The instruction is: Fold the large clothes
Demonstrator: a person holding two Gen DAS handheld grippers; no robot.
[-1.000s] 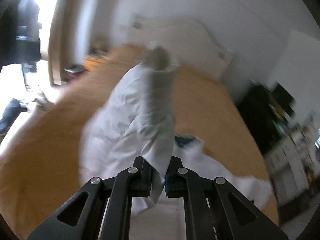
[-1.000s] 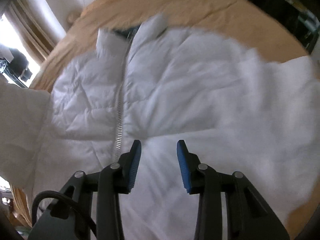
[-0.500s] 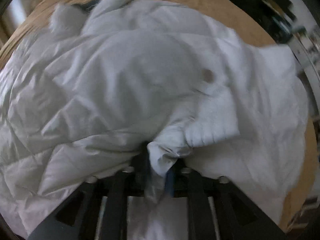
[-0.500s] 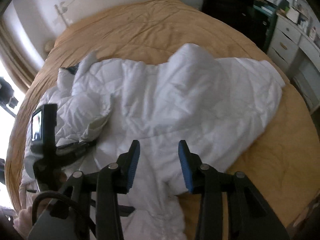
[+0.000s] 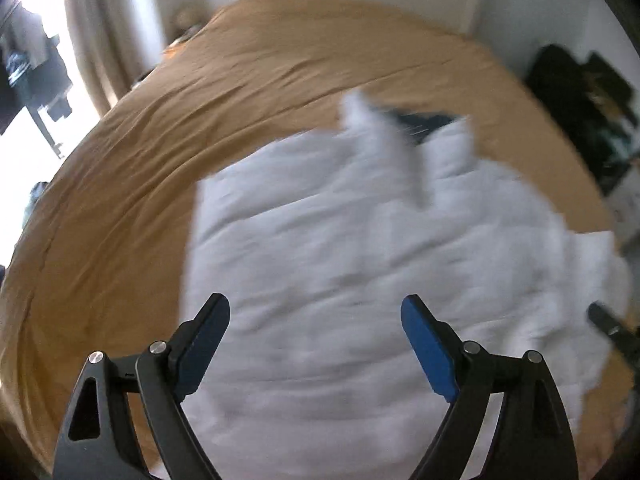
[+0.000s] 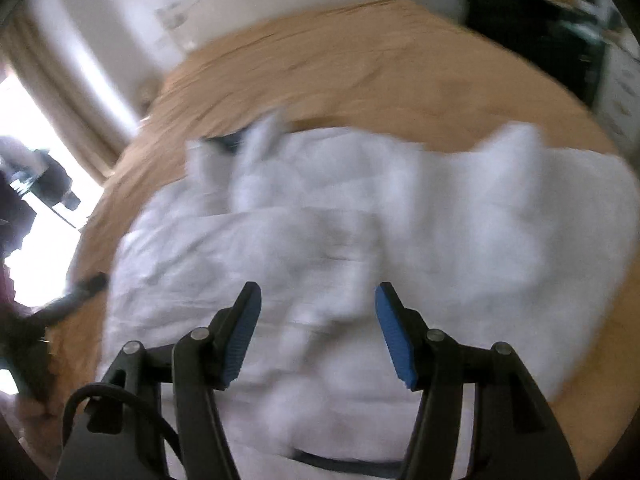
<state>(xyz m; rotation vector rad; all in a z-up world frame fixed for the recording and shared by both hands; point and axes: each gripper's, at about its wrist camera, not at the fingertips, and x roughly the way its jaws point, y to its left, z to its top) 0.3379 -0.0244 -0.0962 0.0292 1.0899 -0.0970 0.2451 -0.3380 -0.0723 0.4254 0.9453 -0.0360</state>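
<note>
**Both claws free above half-folded jacket**

A tan-covered bed (image 5: pixel 168 168) fills the room, and a white quilted jacket (image 5: pixel 360 264) lies spread across its near half, collar toward the headboard. The left claw (image 5: pixel 316 340) hangs released over the jacket's left side, gripping nothing; the right claw (image 6: pixel 318 328) is likewise spread wide above the middle. The next fold likely calls for pinching a clean edge at each side, then carrying it over evenly.

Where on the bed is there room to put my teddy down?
Free: the tan bedspread beyond the white jacket, toward the wall, and the strip on its window side. Crowded: the near part, where the jacket spreads under both open tools.
</note>
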